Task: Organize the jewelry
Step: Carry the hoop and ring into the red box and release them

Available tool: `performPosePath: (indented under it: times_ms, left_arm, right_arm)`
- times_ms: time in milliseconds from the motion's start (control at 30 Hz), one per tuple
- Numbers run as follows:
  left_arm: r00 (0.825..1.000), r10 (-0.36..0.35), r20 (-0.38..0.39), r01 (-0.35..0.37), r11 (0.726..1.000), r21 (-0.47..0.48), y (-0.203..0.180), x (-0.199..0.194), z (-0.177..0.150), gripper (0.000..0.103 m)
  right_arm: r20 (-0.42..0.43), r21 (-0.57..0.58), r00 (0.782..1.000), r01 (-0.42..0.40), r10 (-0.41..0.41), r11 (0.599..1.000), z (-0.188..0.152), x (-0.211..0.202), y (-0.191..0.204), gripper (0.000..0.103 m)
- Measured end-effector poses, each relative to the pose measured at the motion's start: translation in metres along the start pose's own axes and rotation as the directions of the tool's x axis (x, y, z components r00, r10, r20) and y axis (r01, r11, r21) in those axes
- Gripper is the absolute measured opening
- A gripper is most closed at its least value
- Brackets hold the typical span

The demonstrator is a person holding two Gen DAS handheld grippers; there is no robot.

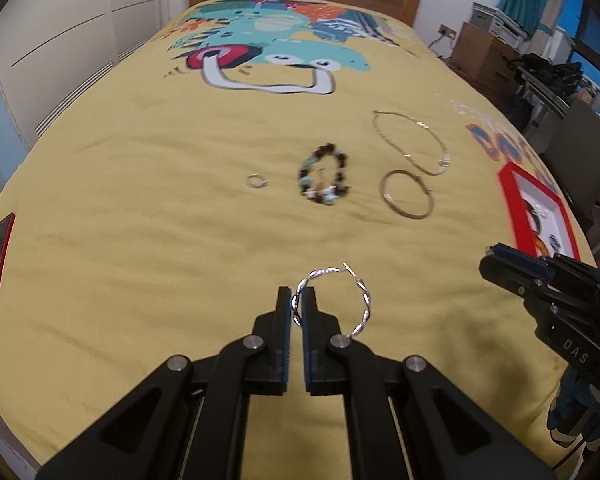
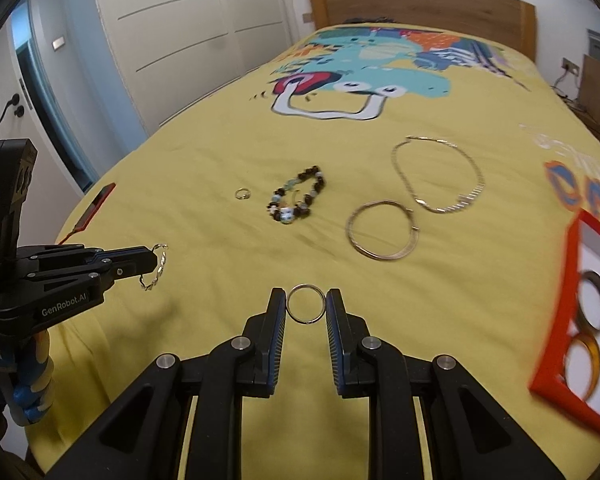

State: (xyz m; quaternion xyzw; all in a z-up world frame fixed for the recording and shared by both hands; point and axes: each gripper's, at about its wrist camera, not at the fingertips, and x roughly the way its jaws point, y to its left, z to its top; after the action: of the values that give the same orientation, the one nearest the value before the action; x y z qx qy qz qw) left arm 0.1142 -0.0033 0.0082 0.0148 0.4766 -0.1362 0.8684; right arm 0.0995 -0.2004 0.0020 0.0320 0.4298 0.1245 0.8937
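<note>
Left gripper (image 1: 298, 300) pinches a twisted hoop (image 1: 332, 300), right gripper (image 2: 306, 306) apparently clasps a ring (image 2: 306, 304), above yellow bedspread (image 1: 140, 200).

Bedspread: I saw a yellow bedspread (image 1: 140, 240) printed with a cartoon monster (image 2: 364, 76).
Headboard: a wooden headboard (image 2: 420, 4) stood at the far end.
Wardrobe: white wardrobe doors (image 2: 188, 20) ran along the left.
Door: a door handle (image 2: 10, 106) showed beside them.
Boxes: cardboard boxes (image 1: 480, 52) sat on the right.
</note>
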Motion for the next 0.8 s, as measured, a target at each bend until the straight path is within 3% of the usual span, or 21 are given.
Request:
performPosePath:
  times_ms: [233, 433, 800]
  left_arm:
    - [0.999, -0.051, 0.004, 0.051, 0.997, 0.050, -0.048, -0.010, 0.000, 0.004]
    - [0.994, -0.105, -0.015, 0.106, 0.983, 0.151, -0.111, -0.007, 0.003, 0.004]
    - [0.975, -0.208, -0.076, 0.222, 0.920, 0.323, -0.244, 0.024, 0.025, 0.004]
  right_arm:
    - [0.041, 0.064, 0.997, 0.065, -0.068, 0.996, -0.024, -0.049, -0.041, 0.020]
    - [0.063, 0.149, 0.986, 0.145, -0.155, 0.978, -0.045, -0.087, -0.100, 0.020]
    - [0.035, 0.274, 0.963, 0.247, -0.266, 0.930, -0.070, -0.112, -0.204, 0.020]
